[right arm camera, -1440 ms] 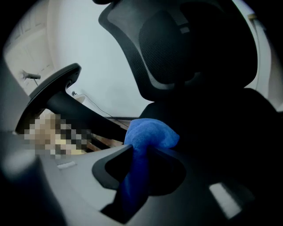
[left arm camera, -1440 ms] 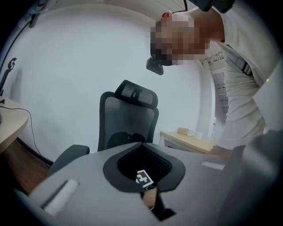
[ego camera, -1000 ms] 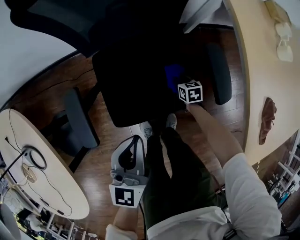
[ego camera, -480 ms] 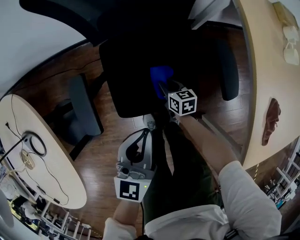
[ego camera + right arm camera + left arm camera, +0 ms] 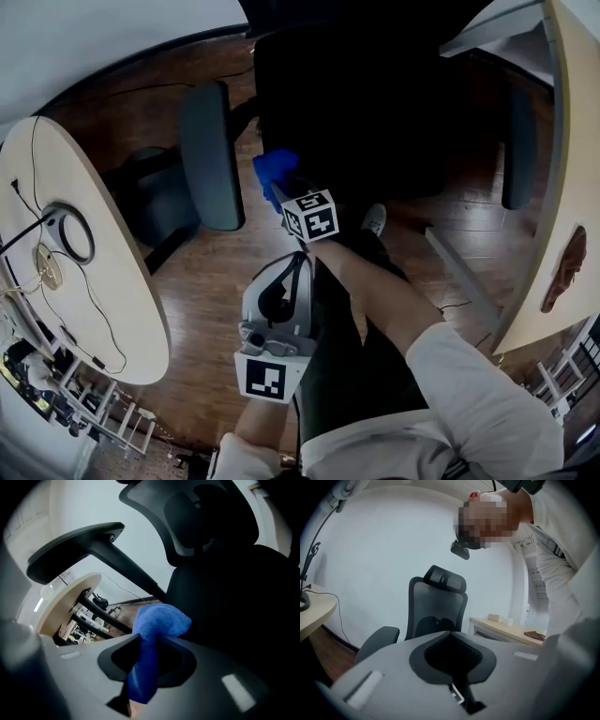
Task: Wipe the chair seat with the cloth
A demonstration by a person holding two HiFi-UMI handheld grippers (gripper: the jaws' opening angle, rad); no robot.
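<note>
Looks like I'm mid-wipe: my right gripper [image 5: 149,645] has its jaws pinched tight on the blue cloth [image 5: 158,620]. The bunched end sits right at the edge of the black chair seat [image 5: 375,112], on the side by the grey armrest [image 5: 208,155]. My left gripper [image 5: 451,637] has its jaws closed together on nothing and hangs well off the chair, so next I reckon it's sweeping the cloth back across the seat, keeping it down on the fabric.
</note>
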